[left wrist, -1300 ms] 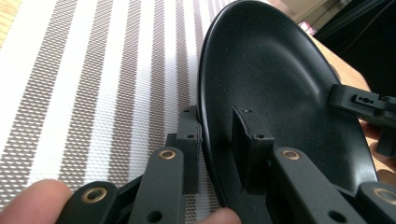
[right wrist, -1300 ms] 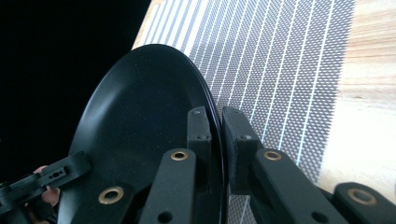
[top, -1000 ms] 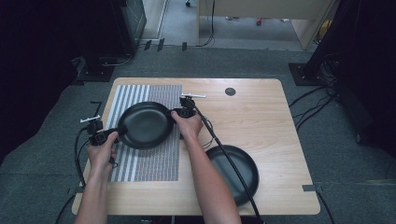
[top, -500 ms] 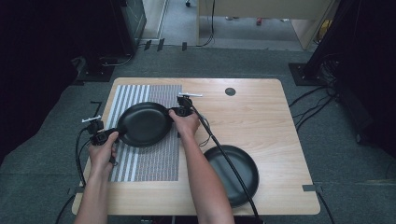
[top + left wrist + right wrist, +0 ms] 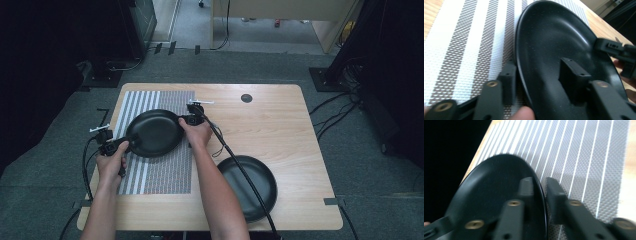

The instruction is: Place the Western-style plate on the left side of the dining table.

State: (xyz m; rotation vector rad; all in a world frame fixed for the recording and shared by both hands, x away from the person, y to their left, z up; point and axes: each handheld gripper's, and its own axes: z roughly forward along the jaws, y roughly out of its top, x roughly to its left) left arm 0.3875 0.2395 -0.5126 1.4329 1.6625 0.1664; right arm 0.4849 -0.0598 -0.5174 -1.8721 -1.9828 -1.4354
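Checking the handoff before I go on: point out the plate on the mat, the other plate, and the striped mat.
Plate on the mat (image 5: 155, 132), high view, its dark centre.
Other plate (image 5: 260, 192), high view, bare right half of its inside.
Striped mat (image 5: 165, 172), high view, near part below the plate.

Black plate (image 5: 154, 132), matte, faint pale speckle on its inner face in the left gripper view (image 5: 554, 45)

Placemat (image 5: 165, 170) under it: grey woven mesh with white stripes, broad white bands toward 9 o'clock, thin white lines toward 3 o'clock

Second plate (image 5: 252, 185) at 5 o'clock of the first: same plain black

Table (image 5: 280, 125): light wood grain, with one small dark round disc (image 5: 246, 98) at 1 o'clock

Left gripper (image 5: 117, 145) and right gripper (image 5: 192, 119): black jaws, brass-coloured screw heads

Floor (image 5: 50, 170): dark grey carpet
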